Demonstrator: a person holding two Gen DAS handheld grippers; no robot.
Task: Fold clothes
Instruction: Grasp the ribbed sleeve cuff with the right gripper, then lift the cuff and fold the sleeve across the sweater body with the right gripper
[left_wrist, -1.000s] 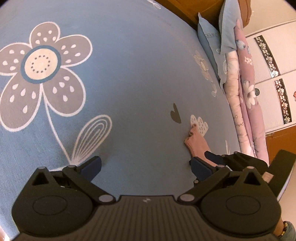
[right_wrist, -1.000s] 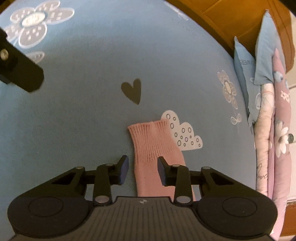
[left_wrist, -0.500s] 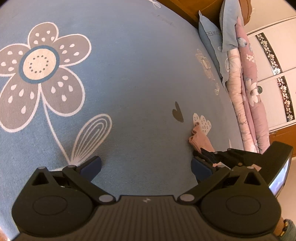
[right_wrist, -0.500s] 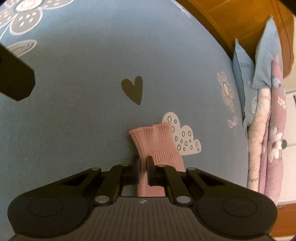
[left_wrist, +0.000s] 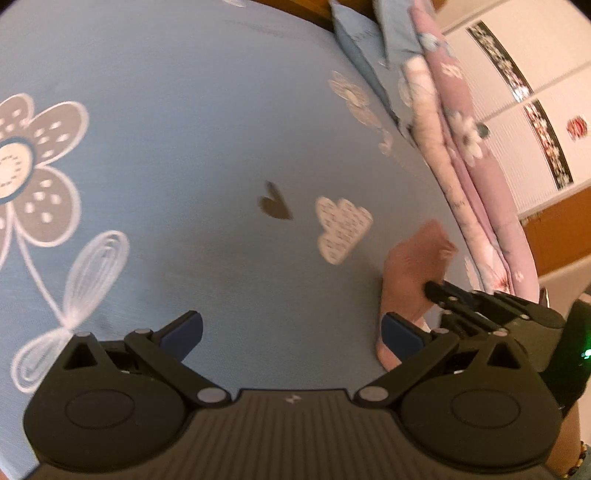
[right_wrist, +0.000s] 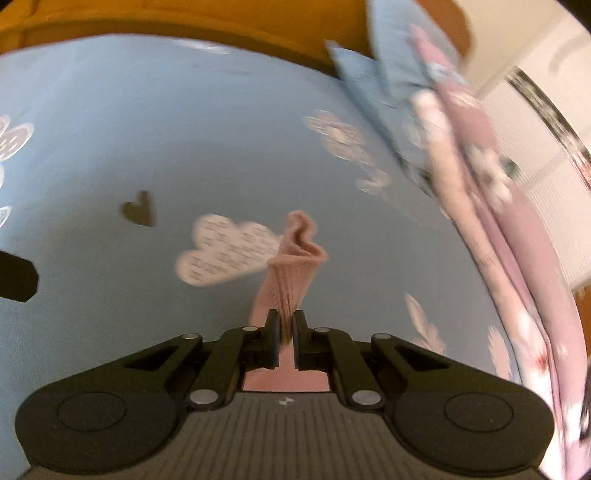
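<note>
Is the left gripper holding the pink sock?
No, the left gripper stands wide open over the blue sheet; the right gripper pinches the pink sock.

blue flower-print bed sheet (left_wrist: 207, 122); folded quilts (left_wrist: 454, 122) at far edge.

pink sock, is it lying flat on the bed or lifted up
Lifted, at least at the cuff end. The right hand-held gripper is shut on the pink sock, whose cuff stands bunched above the blue bedsheet. The lower end is hidden.
</note>
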